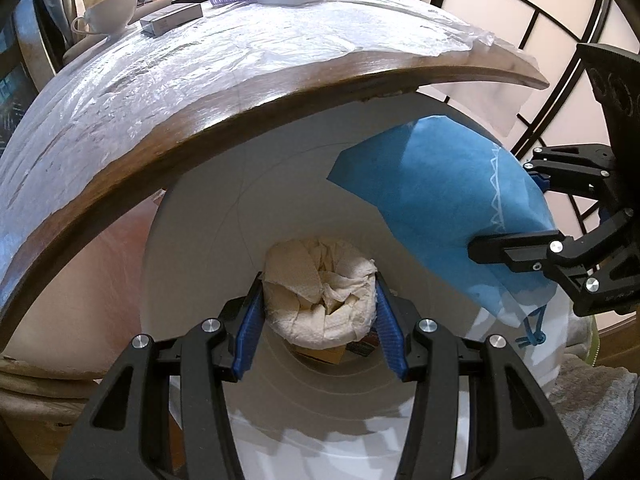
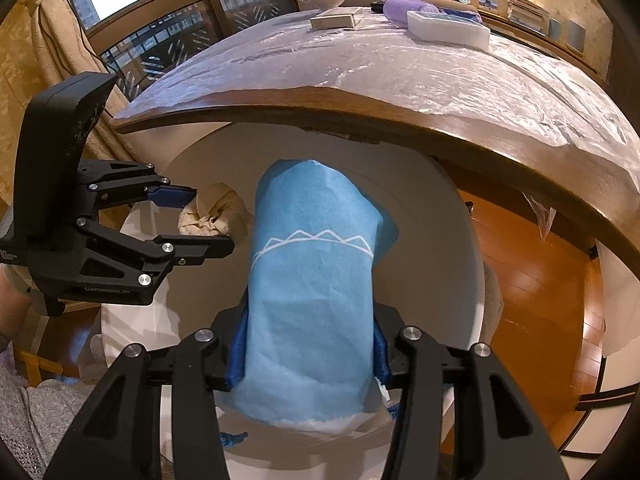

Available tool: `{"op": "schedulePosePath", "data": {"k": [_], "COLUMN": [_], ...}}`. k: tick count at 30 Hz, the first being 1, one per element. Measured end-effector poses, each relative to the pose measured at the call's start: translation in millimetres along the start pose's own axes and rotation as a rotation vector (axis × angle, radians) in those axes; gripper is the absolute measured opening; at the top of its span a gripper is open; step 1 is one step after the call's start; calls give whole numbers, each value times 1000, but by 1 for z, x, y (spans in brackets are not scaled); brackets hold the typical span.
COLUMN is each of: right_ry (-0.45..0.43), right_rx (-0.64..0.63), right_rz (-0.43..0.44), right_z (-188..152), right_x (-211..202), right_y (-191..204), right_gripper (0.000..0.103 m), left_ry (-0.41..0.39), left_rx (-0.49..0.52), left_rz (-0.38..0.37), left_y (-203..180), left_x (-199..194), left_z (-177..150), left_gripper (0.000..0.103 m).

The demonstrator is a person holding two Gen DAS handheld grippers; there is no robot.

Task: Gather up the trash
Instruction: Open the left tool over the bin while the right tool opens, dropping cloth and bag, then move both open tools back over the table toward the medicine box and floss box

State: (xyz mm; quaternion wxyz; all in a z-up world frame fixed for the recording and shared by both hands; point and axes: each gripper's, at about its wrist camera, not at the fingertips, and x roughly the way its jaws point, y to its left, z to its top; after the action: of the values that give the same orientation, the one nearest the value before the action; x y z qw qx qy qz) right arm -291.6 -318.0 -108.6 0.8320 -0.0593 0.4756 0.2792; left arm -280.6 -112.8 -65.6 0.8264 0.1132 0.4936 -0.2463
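Showing two soft, light pieces of trash over the white bin (image 1: 192, 240) beside the table (image 1: 280, 92): left gripper (image 1: 318, 304) jaws pinching a crumpled paper wad (image 1: 316, 280); right gripper (image 2: 310, 354) jaws clamping blue nonwoven fabric (image 2: 312, 280), both compressible, best held mid-bulk.

Left gripper (image 1: 320, 312) and right gripper (image 2: 310, 344) clamped, angled downward

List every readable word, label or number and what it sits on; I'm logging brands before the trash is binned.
Side of the left gripper: raised lettering, too blurred to read.
Small box on the table: print too small to read.
Blue bag: only a white zigzag line, no words.
Nothing else shows text.
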Motion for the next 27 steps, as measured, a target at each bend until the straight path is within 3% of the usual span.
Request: {"op": "schedulePosePath", "data": {"k": [2,5,12,16,19,22,27], "right_ry": [-4,-30,-95,-193,-312,-407,-435], "right_rx": [10,43,51,-16,-69,-88,-58], "right_rz": [-5,4,16,-5,-85,-184,-217], "right_z": [0,-2,1,5,18,40,96], "right_x": [0,-4,-24,-51,-75,-89,-81], "right_y": [-1,-3,-9,-6,-9,-22,-56], "right_gripper": [52,73,77,83,97,99,99], "left_ry": [7,5,-29,-104,-217,-323,-350], "left_rx": [-2,-8,23,28,19,-13,-86], "left_rz": [2,-4,9,-40,-89,-61,19], "left_y": [1,2,-3,-3,3,17,52], "left_x": [2,3,-9,-39,-74,-96,-96], "left_z": [1,1,5,12,24,44,85], "left_gripper": [57,66,71,72,89,99,99]}}
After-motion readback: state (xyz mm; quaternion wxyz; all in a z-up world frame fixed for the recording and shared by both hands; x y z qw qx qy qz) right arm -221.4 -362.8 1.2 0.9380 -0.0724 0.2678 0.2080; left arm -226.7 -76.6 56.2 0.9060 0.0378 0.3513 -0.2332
